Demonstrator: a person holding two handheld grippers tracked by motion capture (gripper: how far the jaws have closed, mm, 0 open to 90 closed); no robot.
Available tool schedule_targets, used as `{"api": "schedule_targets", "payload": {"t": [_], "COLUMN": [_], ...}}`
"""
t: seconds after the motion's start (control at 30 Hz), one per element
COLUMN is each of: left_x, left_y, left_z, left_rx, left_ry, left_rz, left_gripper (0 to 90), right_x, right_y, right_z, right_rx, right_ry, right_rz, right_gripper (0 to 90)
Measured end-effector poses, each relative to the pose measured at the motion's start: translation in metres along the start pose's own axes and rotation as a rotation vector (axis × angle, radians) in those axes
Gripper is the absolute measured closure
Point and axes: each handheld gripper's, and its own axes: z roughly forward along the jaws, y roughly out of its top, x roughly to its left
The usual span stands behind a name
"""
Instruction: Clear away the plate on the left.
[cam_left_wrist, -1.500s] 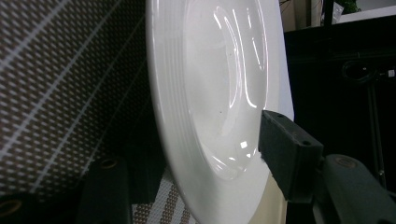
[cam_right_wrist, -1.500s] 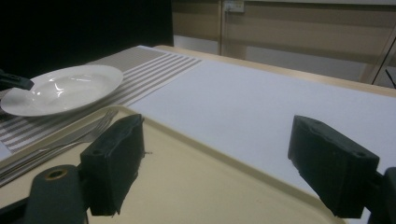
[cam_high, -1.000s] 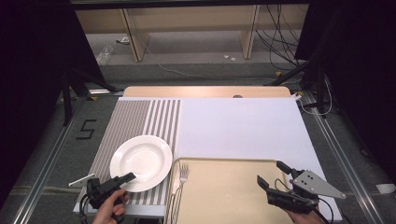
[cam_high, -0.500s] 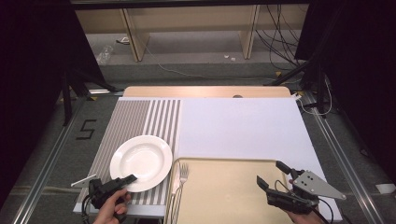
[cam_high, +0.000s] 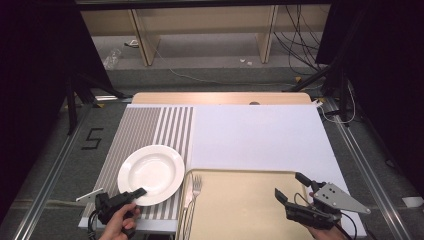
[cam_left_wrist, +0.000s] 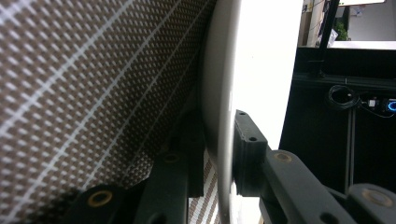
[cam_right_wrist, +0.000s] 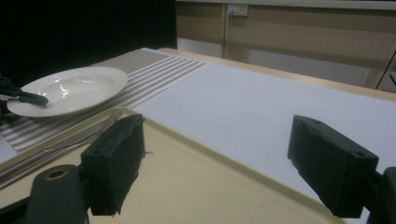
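A white plate (cam_high: 150, 172) lies on a striped placemat (cam_high: 145, 130) at the front left. My left gripper (cam_high: 136, 194) has just been closing on the plate's near rim. In the left gripper view its two black jaws (cam_left_wrist: 219, 154) pinch the plate (cam_left_wrist: 261, 70) from above and below, over the placemat (cam_left_wrist: 70, 93). My right gripper (cam_high: 291, 186) hovers open over the right end of a beige tray (cam_high: 240, 210) with nothing between its jaws (cam_right_wrist: 215, 158). The right gripper view also takes in the plate (cam_right_wrist: 70, 88) with a left jaw (cam_right_wrist: 23, 97) on its rim.
A fork (cam_high: 196, 185) and another piece of cutlery lie along the tray's left edge. A white mat (cam_high: 255, 135) covers the table's right and far part. The table's front edge runs just under both hands. Shelving and cables stand beyond the far edge.
The left gripper's jaws have closed in on the plate's near rim. Both hands and the plate stay where they were.
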Motion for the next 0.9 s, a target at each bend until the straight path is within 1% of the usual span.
{"api": "schedule_targets", "payload": {"t": [0.03,0.1,0.17,0.23,0.3,0.47,0.53,0.6,0.67,0.77,0.83,0.9], "left_x": [0.0002,0.0016,0.0023,0.0032,0.0020,0.0036,0.0029,0.0019,0.0004,-0.0033,-0.0048,-0.0062], "left_y": [0.0001,0.0003,0.0006,0.0015,0.0020,0.0025,0.0025,0.0026,0.0027,0.0033,0.0031,0.0024], "left_z": [0.0000,-0.0002,-0.0003,-0.0011,-0.0012,-0.0011,-0.0013,-0.0019,-0.0023,-0.0031,-0.0028,-0.0027], "left_rx": [0.000,0.003,0.003,0.006,0.010,0.019,0.016,0.019,0.020,0.022,0.024,0.031], "left_ry": [0.001,-0.005,-0.012,-0.021,-0.008,-0.023,-0.017,-0.020,-0.035,-0.044,-0.061,-0.068], "left_rz": [0.002,-0.006,-0.024,-0.051,-0.036,-0.061,-0.053,-0.044,-0.039,-0.004,0.003,0.011], "left_gripper": [76.9,77.2,77.6,78.7,80.0,79.7,79.9,79.9,79.8,79.8,79.9,79.9], "right_x": [-0.0001,-0.0001,-0.0003,-0.0001,-0.0002,-0.0004,-0.0005,-0.0005,-0.0005,-0.0006,-0.0007,-0.0008], "right_y": [-0.0001,-0.0001,0.0000,0.0000,0.0000,-0.0001,-0.0001,-0.0001,0.0000,0.0000,0.0002,0.0001], "right_z": [0.0000,0.0000,-0.0002,-0.0001,-0.0001,0.0001,0.0002,0.0001,0.0000,-0.0001,-0.0003,-0.0001], "right_rx": [0.000,0.000,0.002,0.002,0.002,0.000,-0.001,0.000,-0.001,-0.001,-0.001,-0.003], "right_ry": [0.000,0.000,0.000,0.000,0.000,0.002,0.002,0.003,0.002,0.002,0.002,0.001], "right_rz": [0.000,0.002,0.000,0.001,0.002,0.001,0.002,0.001,0.005,0.004,0.001,0.003], "right_gripper": [19.7,19.8,19.8,19.8,19.8,19.8,19.8,19.8,19.8,19.8,19.8,19.8]}}
